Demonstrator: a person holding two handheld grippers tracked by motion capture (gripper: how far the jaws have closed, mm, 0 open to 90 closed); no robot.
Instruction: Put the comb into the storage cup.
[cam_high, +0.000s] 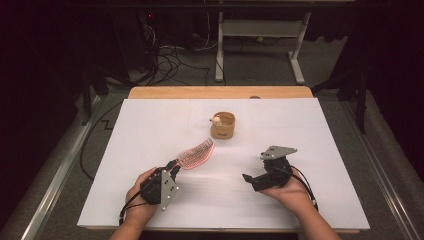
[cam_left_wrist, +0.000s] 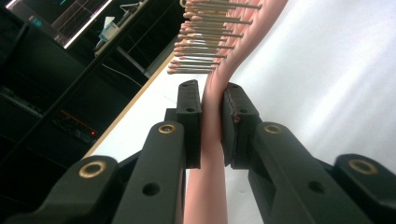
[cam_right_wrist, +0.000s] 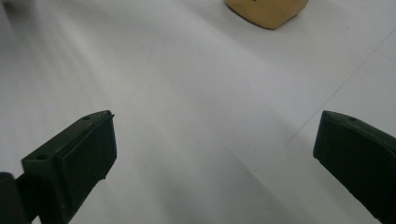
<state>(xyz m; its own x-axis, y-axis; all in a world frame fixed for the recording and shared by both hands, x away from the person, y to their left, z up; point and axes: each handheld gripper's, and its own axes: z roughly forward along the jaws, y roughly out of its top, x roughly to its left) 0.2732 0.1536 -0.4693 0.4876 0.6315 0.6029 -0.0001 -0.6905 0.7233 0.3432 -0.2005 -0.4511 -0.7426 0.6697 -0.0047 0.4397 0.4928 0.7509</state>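
A pink hairbrush (cam_high: 196, 154) with rows of pins lies tilted over the white table, its handle clamped in my left gripper (cam_high: 172, 167). In the left gripper view the two black pads (cam_left_wrist: 189, 116) press on the pink handle (cam_left_wrist: 211, 140), and the pinned head (cam_left_wrist: 219, 32) stretches away beyond them. My right gripper (cam_high: 248, 178) hovers at the table's right, its jaws wide apart with nothing between them. In the right gripper view its pads (cam_right_wrist: 79, 161) frame bare white table. A small tan wooden cup (cam_high: 223, 125) stands at the table's middle, farther back.
The white board (cam_high: 150, 120) covers a wooden table whose far edge (cam_high: 220, 92) shows behind it. A small pale object (cam_high: 216, 120) sits at the cup's rim. The cup's base (cam_right_wrist: 266, 10) appears at the top of the right gripper view. Dark floor with cables and a desk frame lies beyond.
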